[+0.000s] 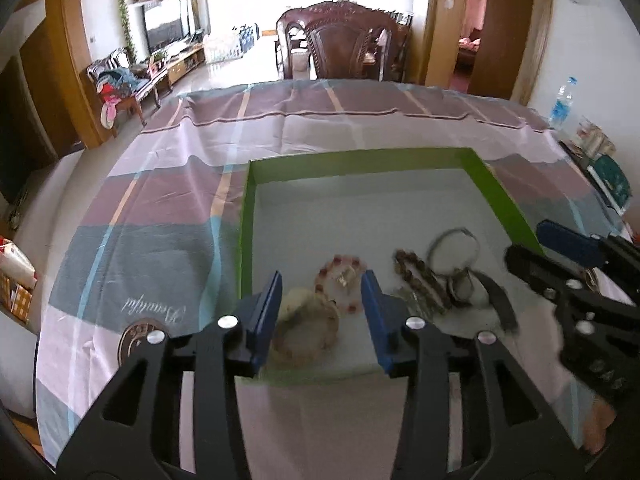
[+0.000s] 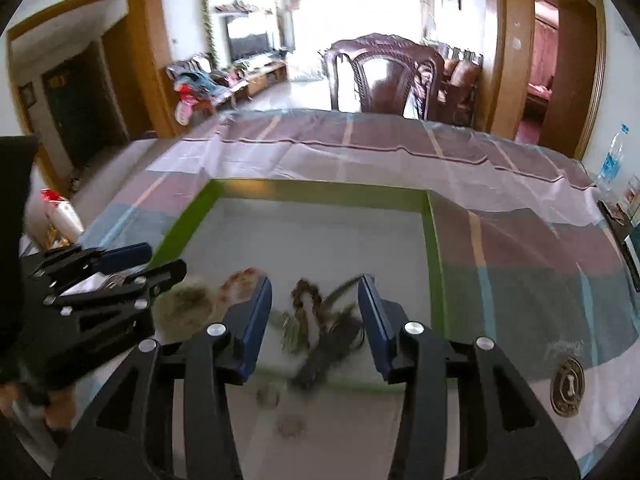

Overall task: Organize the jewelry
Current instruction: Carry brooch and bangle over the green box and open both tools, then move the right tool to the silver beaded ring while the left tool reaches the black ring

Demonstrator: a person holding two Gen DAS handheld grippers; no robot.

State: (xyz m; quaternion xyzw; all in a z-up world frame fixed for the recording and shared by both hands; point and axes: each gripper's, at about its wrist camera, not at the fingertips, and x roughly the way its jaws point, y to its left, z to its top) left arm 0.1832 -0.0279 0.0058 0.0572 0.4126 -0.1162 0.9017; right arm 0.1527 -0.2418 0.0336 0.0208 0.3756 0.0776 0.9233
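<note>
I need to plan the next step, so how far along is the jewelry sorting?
Done: the pieces already lie inside the green-walled box, bunched at its near end. In hand: nothing; the left gripper and right gripper are both open above them. Left: the pink bead bracelet, pale bracelet, brown bead strand and thin bangle overlap, unseparated.

Each hand-held gripper — left (image 1: 321,286), right (image 2: 315,290) — has a matte black plastic frame with triangular cut-outs, round silver pivot screws and two flat blue finger pads (image 1: 269,304). Side-on, the frame shows further small silver screws.
</note>
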